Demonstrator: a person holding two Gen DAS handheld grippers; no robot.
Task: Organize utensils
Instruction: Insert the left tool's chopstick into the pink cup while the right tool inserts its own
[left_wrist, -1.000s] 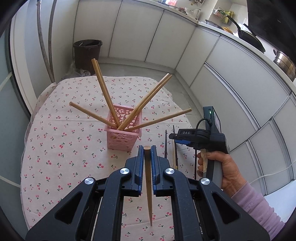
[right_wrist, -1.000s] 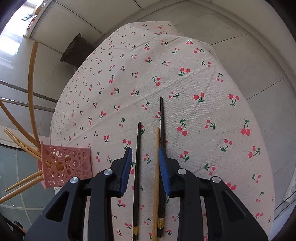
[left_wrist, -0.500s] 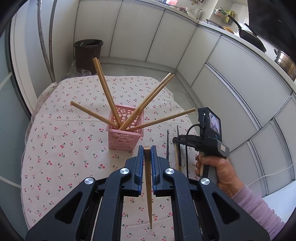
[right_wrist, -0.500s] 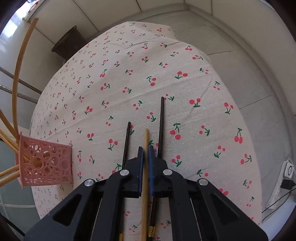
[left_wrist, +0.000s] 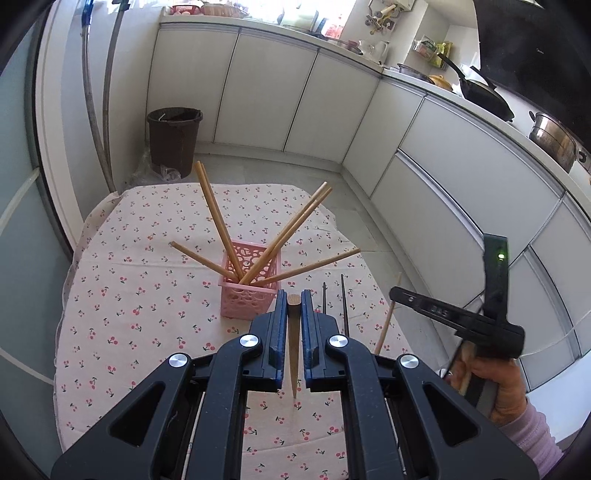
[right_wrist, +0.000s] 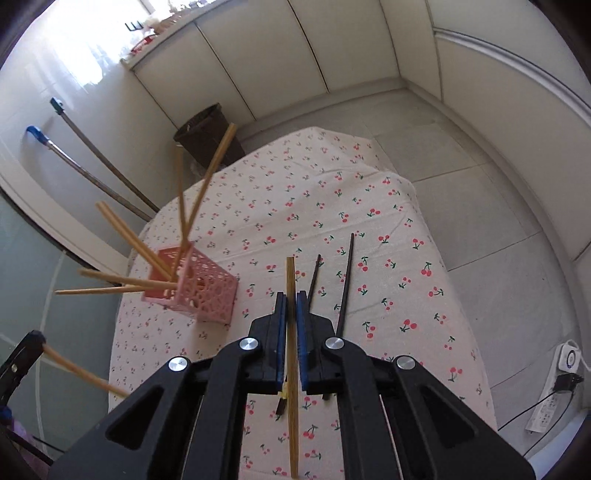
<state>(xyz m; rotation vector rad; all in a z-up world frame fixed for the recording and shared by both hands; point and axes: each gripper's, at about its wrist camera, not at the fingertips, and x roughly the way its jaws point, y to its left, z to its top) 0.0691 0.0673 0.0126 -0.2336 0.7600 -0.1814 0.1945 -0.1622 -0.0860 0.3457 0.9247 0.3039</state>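
A pink perforated basket (left_wrist: 249, 301) (right_wrist: 199, 291) stands on the cherry-print tablecloth (left_wrist: 140, 295) with several wooden chopsticks fanned out of it. My left gripper (left_wrist: 294, 297) is shut on a wooden chopstick (left_wrist: 294, 343), held just in front of the basket. My right gripper (right_wrist: 291, 297) is shut on another wooden chopstick (right_wrist: 290, 275), lifted above the cloth to the right of the basket. Two black chopsticks (right_wrist: 345, 280) (left_wrist: 343, 295) lie on the cloth beneath it. The right gripper (left_wrist: 394, 293) also shows at the right of the left wrist view, in a hand (left_wrist: 495, 384).
A brown bin (left_wrist: 173, 136) stands on the floor beyond the table's far edge. White cabinets run along the back and right, with pans on the counter (left_wrist: 480, 92). Mop handles (right_wrist: 96, 173) lean at the left. A power strip (right_wrist: 569, 362) lies on the floor at the right.
The right gripper closed on the wooden chopstick lying between the two black ones and lifted it off the cloth. The left gripper rose a little, its chopstick still gripped.
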